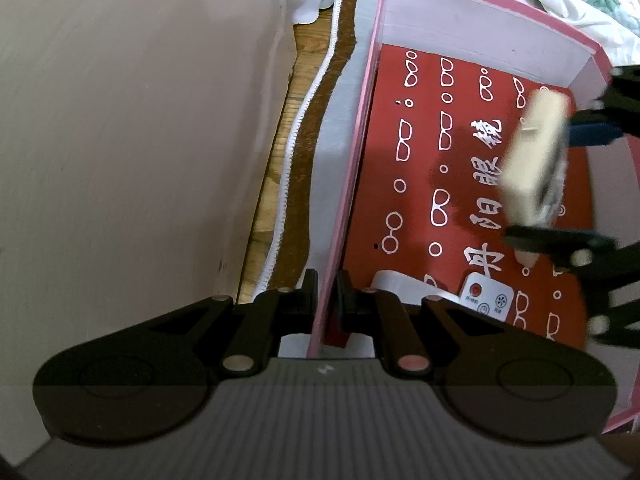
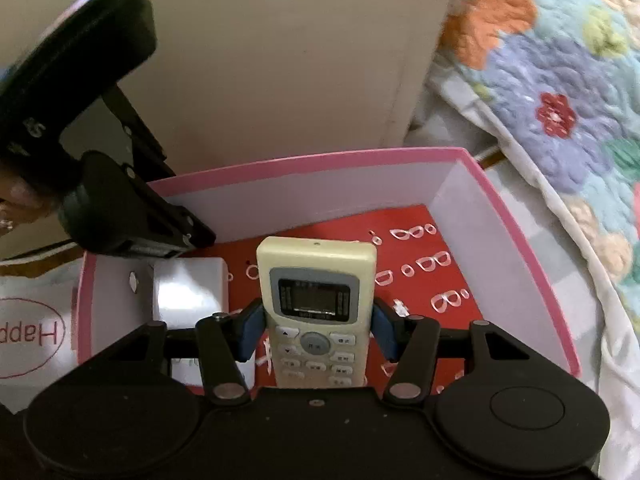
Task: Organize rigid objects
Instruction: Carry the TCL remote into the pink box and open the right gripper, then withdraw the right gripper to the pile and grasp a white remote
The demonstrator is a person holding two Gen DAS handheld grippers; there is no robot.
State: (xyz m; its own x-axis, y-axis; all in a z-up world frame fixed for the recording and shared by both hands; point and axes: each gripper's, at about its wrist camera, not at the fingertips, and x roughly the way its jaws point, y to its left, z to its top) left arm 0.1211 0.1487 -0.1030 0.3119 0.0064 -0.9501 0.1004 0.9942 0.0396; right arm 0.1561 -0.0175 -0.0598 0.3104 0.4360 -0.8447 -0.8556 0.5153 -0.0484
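- Left wrist view: left gripper (image 1: 326, 300) seen at lower centre, jaws clamped on the side wall of the pink box (image 1: 348, 184).
- Box interior shown at centre-right, lined w/ a red card (image 1: 452, 168) printed w/ white glasses shapes.
- White remote (image 1: 486, 296) seen lying in box at lower centre, partly hidden.
- Cream remote (image 1: 534, 160), blurred, held over the box at right by right gripper (image 1: 560, 180).
- Right wrist view: right gripper (image 2: 318, 334) at lower centre, blue pads pressed on both sides of cream remote (image 2: 316, 304), screen facing camera, above red card (image 2: 440, 280).
- Left gripper (image 2: 192, 236) seen at left, on box wall (image 2: 304, 160).
- White remote (image 2: 188, 292) seen in box's lower-left part.
- Floral quilt (image 2: 560, 92) seen at upper right.
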